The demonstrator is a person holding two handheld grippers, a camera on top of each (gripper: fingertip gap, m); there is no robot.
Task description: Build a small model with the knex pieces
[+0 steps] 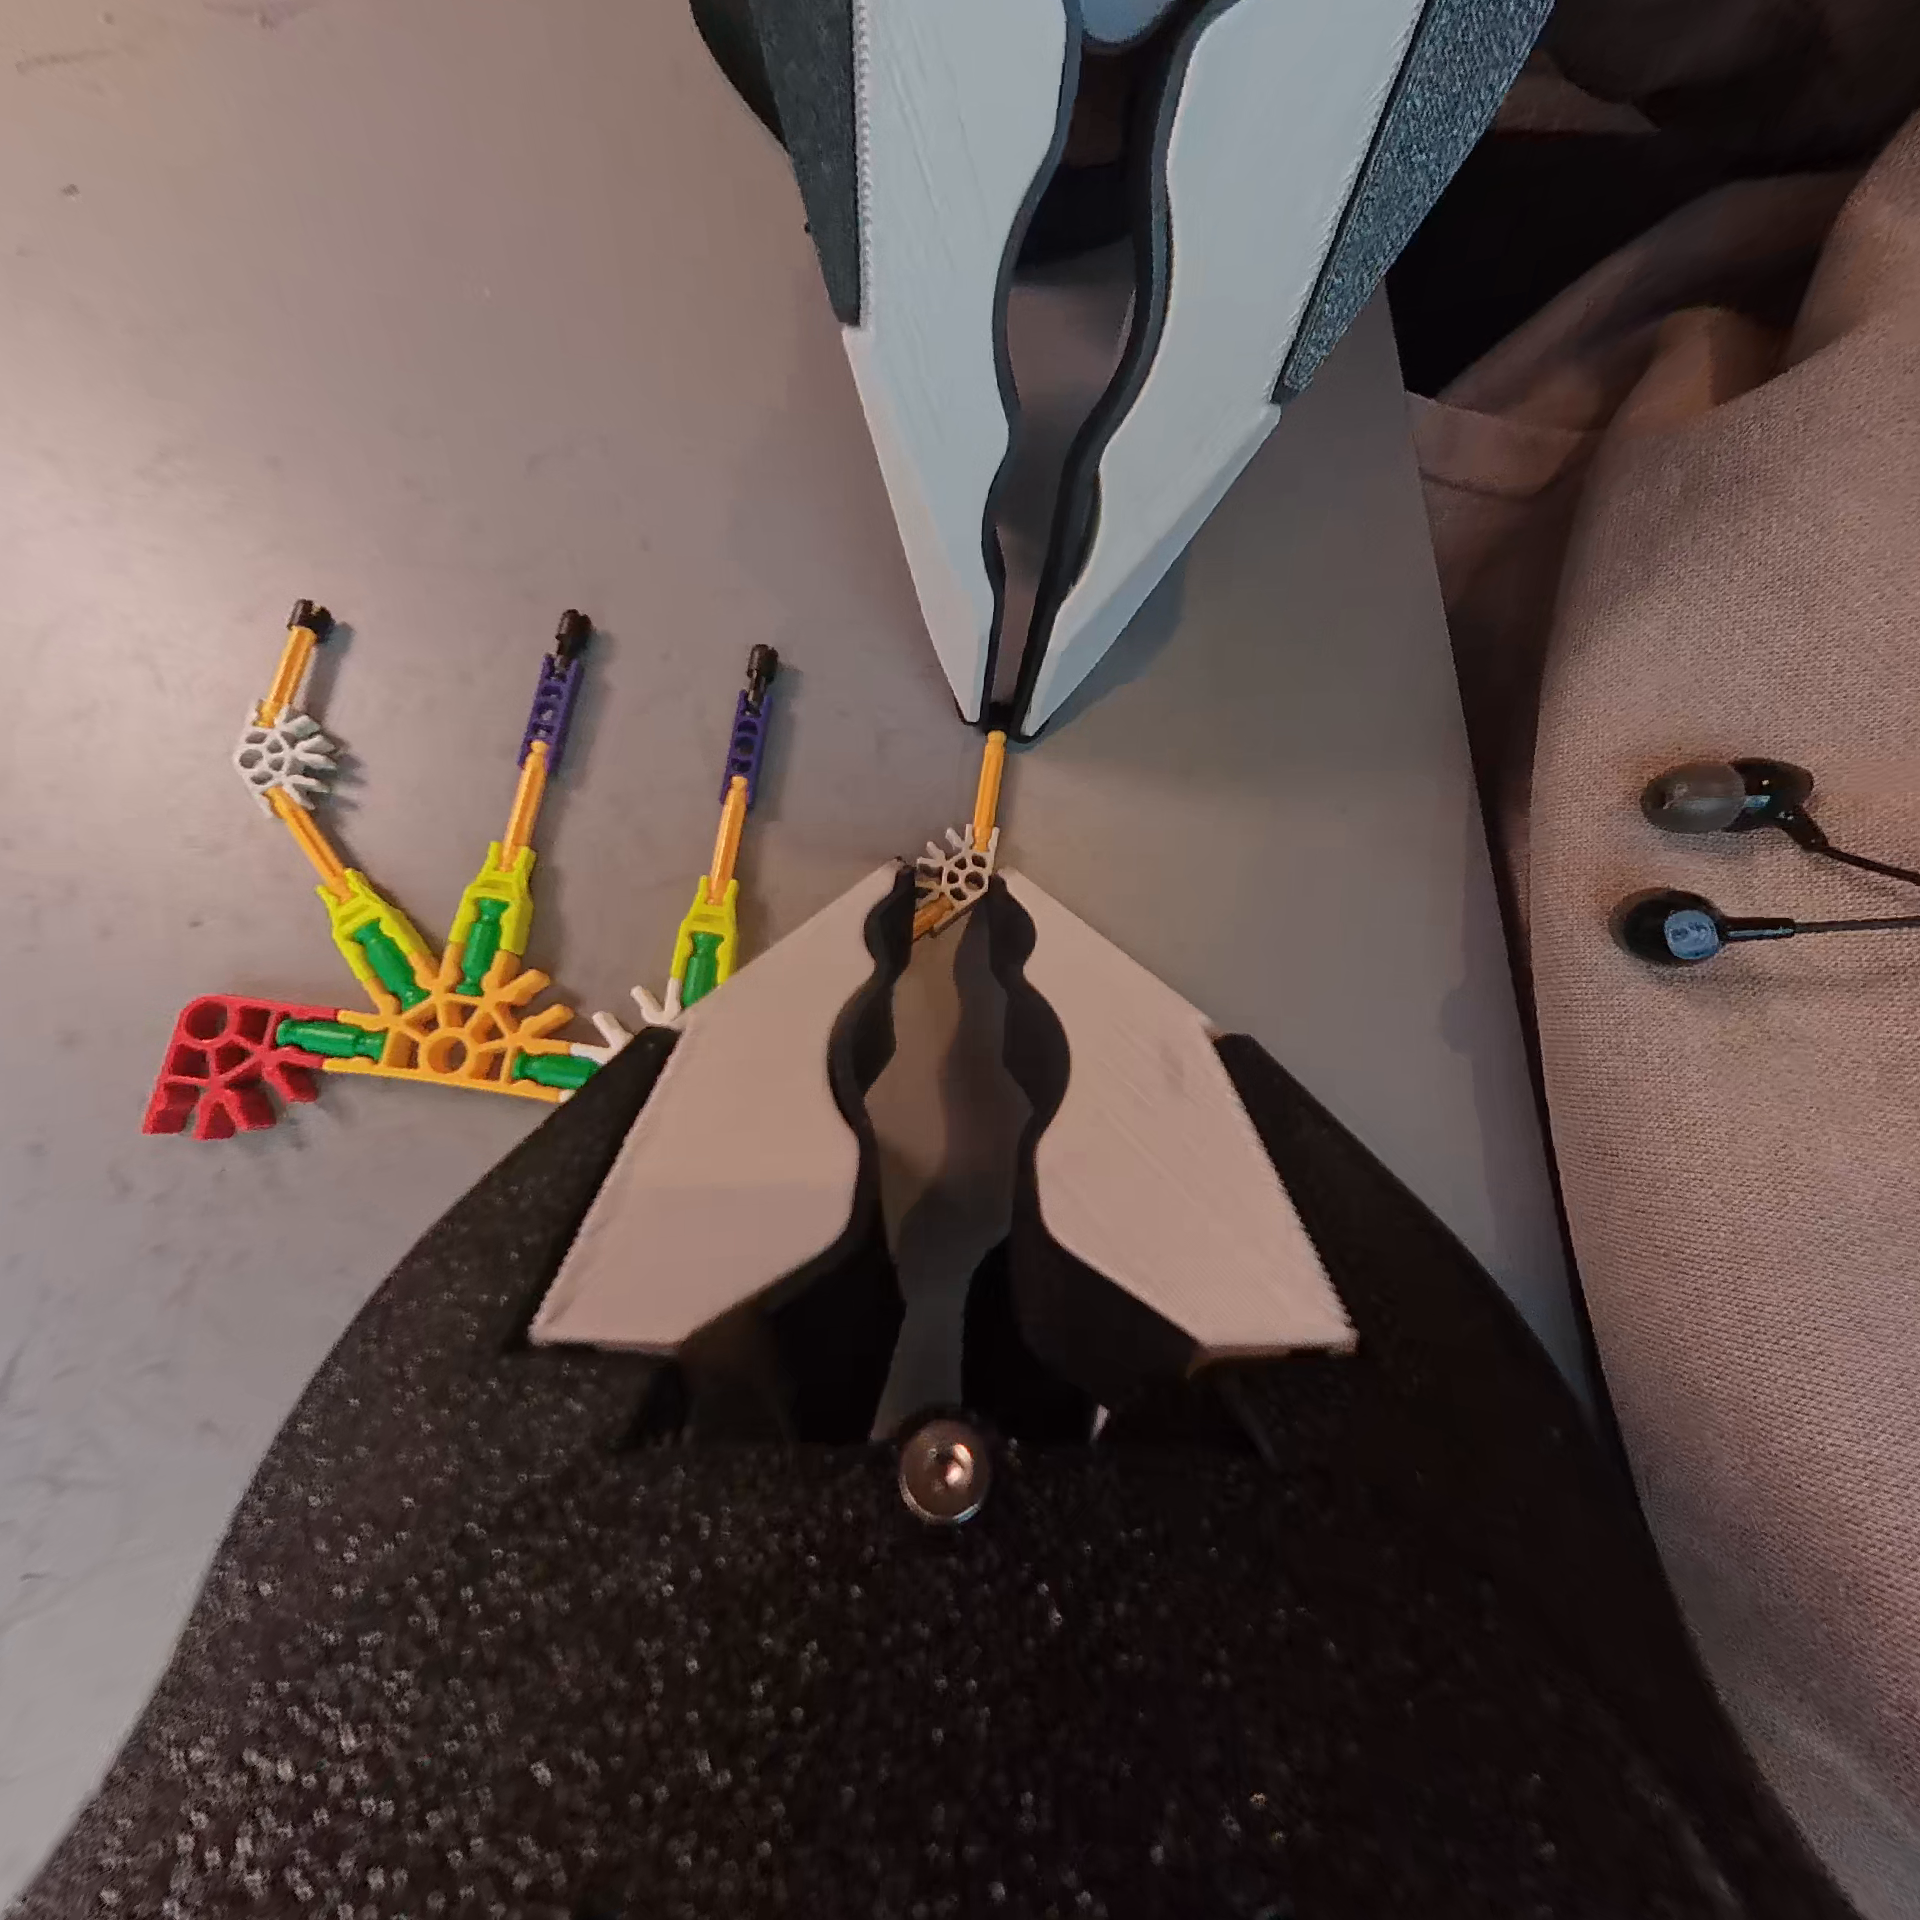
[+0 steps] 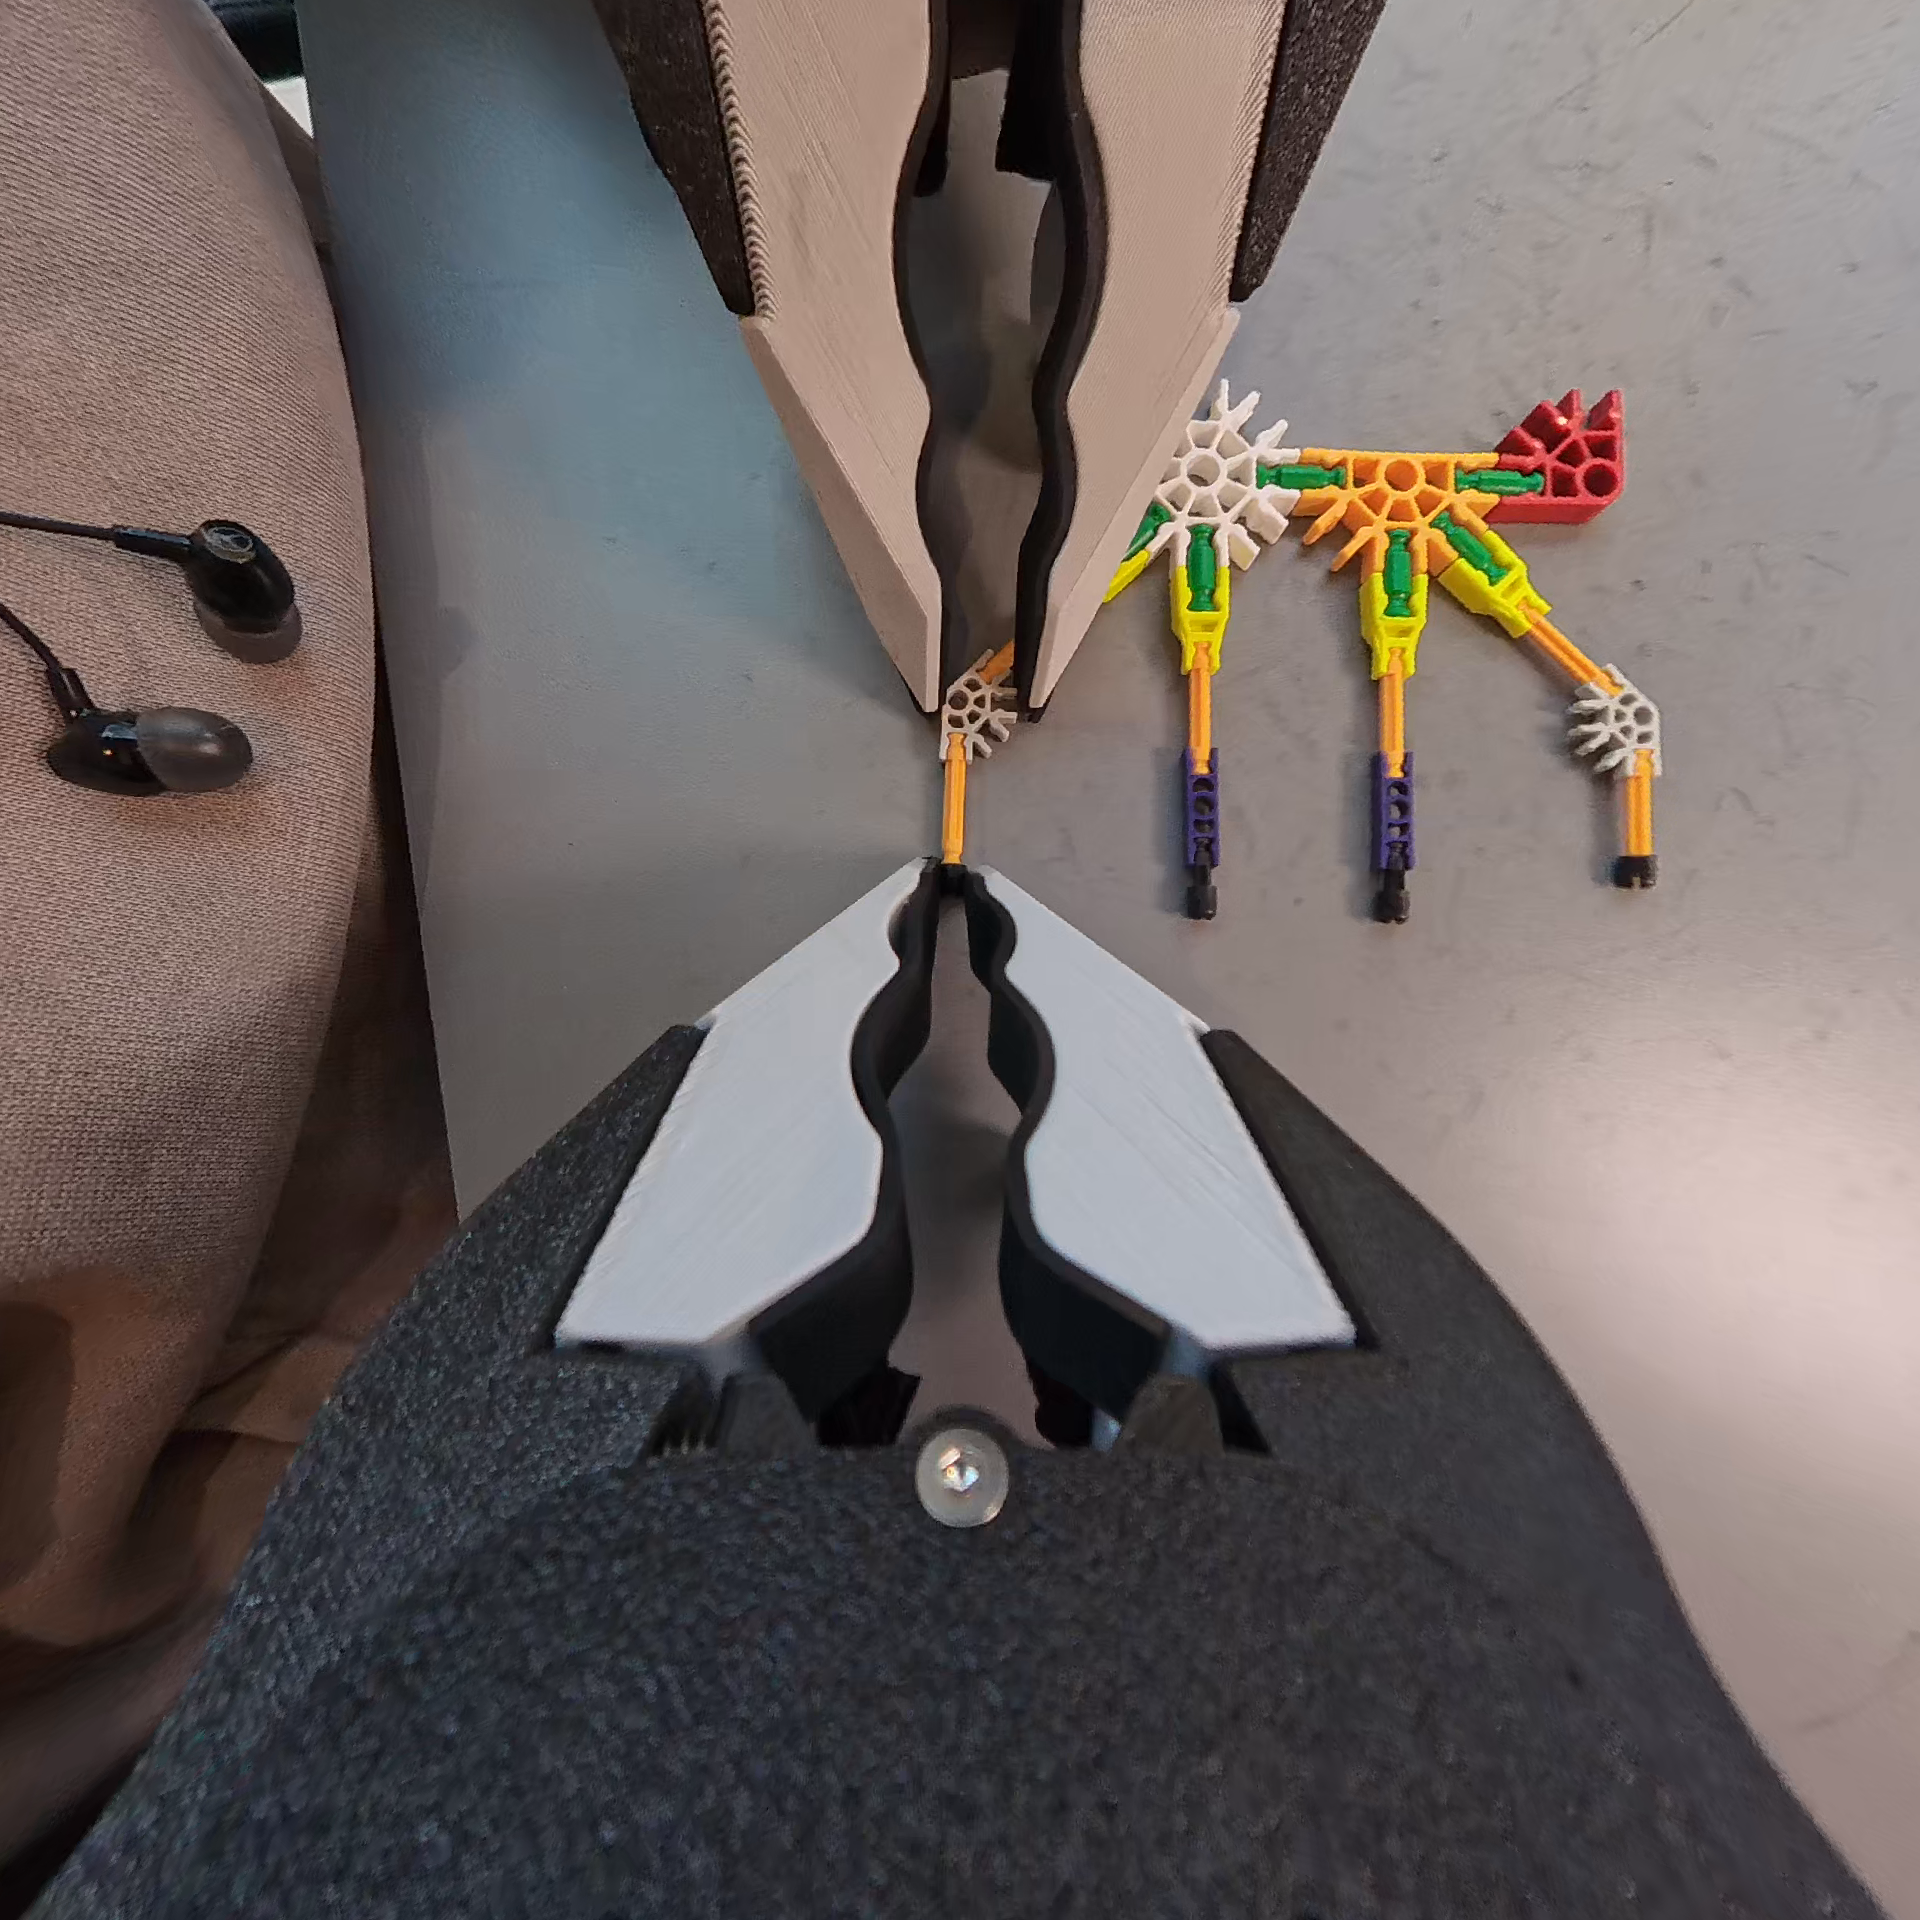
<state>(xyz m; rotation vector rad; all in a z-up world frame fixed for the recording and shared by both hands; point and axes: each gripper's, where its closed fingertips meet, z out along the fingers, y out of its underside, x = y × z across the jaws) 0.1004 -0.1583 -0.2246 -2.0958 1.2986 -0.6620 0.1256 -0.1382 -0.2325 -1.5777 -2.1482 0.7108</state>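
My left gripper (image 1: 951,883), with beige fingers, is shut on a small grey snowflake connector (image 1: 961,868). A short orange rod (image 1: 990,790) sticks out of the connector. My right gripper (image 2: 948,873), with white fingers, is shut on that rod's far end (image 2: 954,805). The two grippers face each other tip to tip just above the table. The right gripper shows from above in the left wrist view (image 1: 1000,719), and the left gripper in the right wrist view (image 2: 982,707). A second orange rod runs from the connector (image 2: 977,717) under the left fingers towards a flat colourful rod-and-connector model (image 2: 1397,483); that join is hidden.
The model (image 1: 457,1039) lies flat on the grey table (image 1: 416,364), with a red corner piece, yellow, green and purple parts and black end caps. Black earphones (image 1: 1714,800) rest on beige fabric (image 1: 1714,1247) beyond the table edge, also in the right wrist view (image 2: 229,582). Tip to tip, the grippers are about 4 centimetres apart.
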